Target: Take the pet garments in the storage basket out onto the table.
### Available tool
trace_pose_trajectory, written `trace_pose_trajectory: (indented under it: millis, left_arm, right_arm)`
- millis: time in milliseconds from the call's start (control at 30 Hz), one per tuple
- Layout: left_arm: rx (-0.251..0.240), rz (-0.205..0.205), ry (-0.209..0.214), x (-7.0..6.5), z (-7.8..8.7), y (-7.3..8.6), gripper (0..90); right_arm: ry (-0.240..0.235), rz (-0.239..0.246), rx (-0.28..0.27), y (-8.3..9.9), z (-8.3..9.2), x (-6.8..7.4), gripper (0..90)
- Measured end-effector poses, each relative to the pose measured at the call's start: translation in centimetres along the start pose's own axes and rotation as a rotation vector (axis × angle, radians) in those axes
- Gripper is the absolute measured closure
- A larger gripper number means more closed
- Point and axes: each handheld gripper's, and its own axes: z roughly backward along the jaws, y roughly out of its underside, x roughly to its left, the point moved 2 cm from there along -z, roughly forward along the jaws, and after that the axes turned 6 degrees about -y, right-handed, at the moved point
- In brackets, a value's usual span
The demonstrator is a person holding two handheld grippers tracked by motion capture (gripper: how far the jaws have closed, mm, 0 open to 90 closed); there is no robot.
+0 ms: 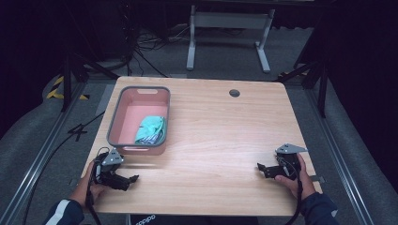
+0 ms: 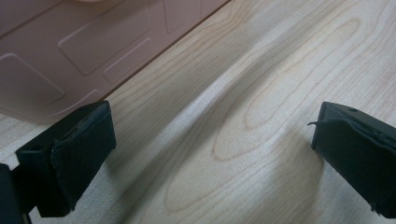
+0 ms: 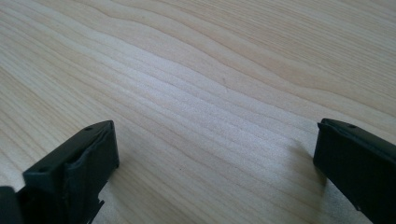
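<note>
Left gripper (image 1: 123,179) and right gripper (image 1: 265,169), each hand-held, point inward with jaws spread wide.

My left fingers (image 2: 79,154) see the pink bin's wall (image 2: 70,51) cut off; the crumpled teal cloth (image 1: 151,130) is too small to identify.

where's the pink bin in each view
High view: the pink bin sits on the left part of the table, a teal cloth inside, just ahead of the left gripper.
Left gripper view: its pink outer wall fills the upper left corner, beyond the open jaws.
Right gripper view: not in it.
Shared landmark: the light wood table, whose grain runs through all three views.
</note>
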Motion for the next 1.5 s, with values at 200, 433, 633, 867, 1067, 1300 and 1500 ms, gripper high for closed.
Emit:
trace_pose_trajectory:
  millis: [200,433,633,867,1067,1300,1500]
  left_arm:
    - [-0.001,0.014,-0.017,-0.2,0.1,0.1,0.1]
    - [0.006,0.011,-0.016,-0.2,0.1,0.0,0.7]
    - [0.034,0.011,-0.015,-0.2,0.3,-0.3,3.4]
    - [0.047,-0.019,-0.015,-0.2,1.8,-0.4,18.5]
    - [0.004,-0.004,-0.045,-0.1,3.7,-0.9,20.8]
    - [-0.079,0.008,-0.067,-0.8,6.1,-2.6,20.2]
    - [-0.135,-0.002,-0.102,-0.5,8.0,-4.4,19.2]
  right_arm:
    - [0.001,-0.006,-0.001,0.0,0.0,0.0,0.3]
    - [0.005,-0.012,-0.004,0.0,0.1,0.1,0.4]
    - [0.004,-0.012,-0.003,0.1,0.1,0.1,0.4]
    - [0.003,-0.010,-0.003,0.1,0.1,0.1,0.4]
    - [0.003,-0.010,-0.003,0.1,0.1,0.1,0.4]
    - [0.001,-0.009,-0.003,0.0,0.1,0.1,0.4]
    - [0.002,-0.009,-0.003,0.1,0.1,0.1,0.4]
